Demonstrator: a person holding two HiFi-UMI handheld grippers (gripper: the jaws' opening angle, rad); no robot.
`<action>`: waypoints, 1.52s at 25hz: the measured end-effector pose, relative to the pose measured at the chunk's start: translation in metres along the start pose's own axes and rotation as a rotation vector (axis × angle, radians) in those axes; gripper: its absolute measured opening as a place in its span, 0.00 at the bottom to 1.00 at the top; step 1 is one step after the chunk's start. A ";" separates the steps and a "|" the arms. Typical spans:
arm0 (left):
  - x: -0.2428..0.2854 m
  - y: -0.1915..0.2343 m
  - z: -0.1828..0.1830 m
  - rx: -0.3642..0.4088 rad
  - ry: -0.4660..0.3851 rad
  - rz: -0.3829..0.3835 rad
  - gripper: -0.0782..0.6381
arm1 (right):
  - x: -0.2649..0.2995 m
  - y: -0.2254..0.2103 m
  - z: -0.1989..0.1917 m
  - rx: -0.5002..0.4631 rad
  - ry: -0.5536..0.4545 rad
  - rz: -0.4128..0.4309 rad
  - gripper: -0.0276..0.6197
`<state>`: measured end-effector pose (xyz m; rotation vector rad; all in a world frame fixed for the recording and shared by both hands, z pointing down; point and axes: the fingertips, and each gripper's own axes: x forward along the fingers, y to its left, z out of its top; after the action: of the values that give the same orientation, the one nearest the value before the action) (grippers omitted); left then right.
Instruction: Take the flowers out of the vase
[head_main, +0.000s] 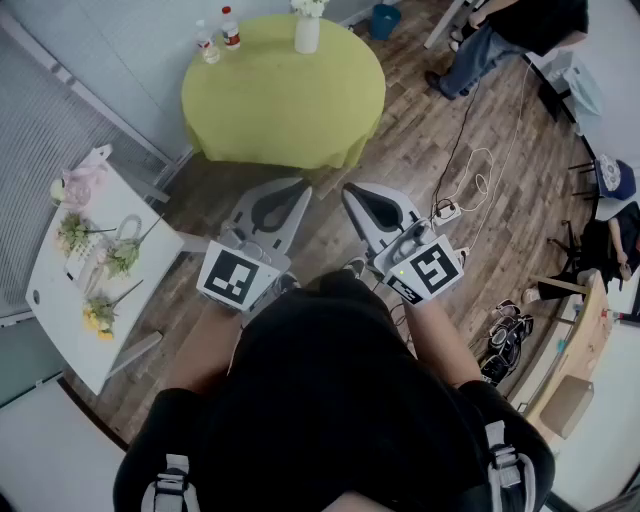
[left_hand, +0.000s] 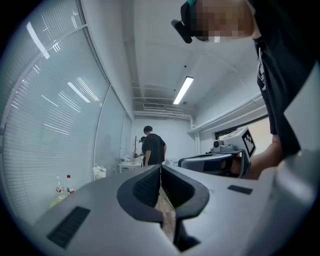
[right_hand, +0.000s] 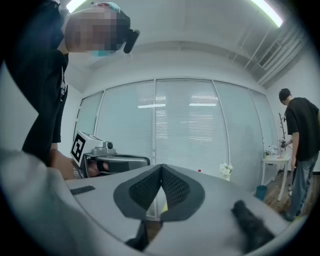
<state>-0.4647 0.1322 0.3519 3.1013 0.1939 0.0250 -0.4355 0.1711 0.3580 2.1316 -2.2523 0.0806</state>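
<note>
Left claw (head_main: 297, 192) was shut tight, pads meeting tip to tip w/ nothing between them. Same deal for the right claw (head_main: 352, 192), closed on air. Both were held level in front of the person's chest, side by side, tips near each other but apart, aimed roughly at the round table (head_main: 280, 100). Each had its marker cube back by the hand: left cube (head_main: 238, 278) & right cube (head_main: 432, 270).

Going out from there, it was just wood floor (head_main: 420, 140) between the claws and the table, so neither was anywhere near the task stuff. The vase (head_main: 307, 33), white, stood upright at the far edge of the table's yellow-green cloth w/ the flowers (head_main: 310, 6) in it, whitish afaict. Two small bottles (head_main: 207, 42) w/ red on them stood at the table's far left edge, apart from the vase. In the right gripper view the vase showed up tiny against the window blinds.

Off to the left, a white side table (head_main: 65, 345) by the window had three loose flower bunches (head_main: 97, 315) lying flat on it, plus something pink (head_main: 85, 180) at its far end, couldn't tell what. Blue bin (head_main: 385, 20) sat on the floor past the round table. Cables (head_main: 480, 175) & a power strip (head_main: 445, 210) trailed over the floor on the right. Another person (head_main: 500, 35) in a black top & jeans was at the top right.
</note>
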 end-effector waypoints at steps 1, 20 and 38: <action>0.000 0.000 -0.001 0.002 0.007 -0.001 0.13 | 0.001 0.000 0.000 -0.001 0.000 0.001 0.07; 0.034 0.000 -0.004 -0.016 0.014 -0.006 0.13 | -0.009 -0.034 0.000 0.006 -0.004 -0.004 0.07; 0.149 -0.005 0.003 -0.015 0.020 0.012 0.13 | -0.026 -0.146 0.009 -0.001 -0.025 0.034 0.07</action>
<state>-0.3180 0.1561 0.3510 3.0882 0.1741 0.0576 -0.2881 0.1888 0.3491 2.1055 -2.3024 0.0547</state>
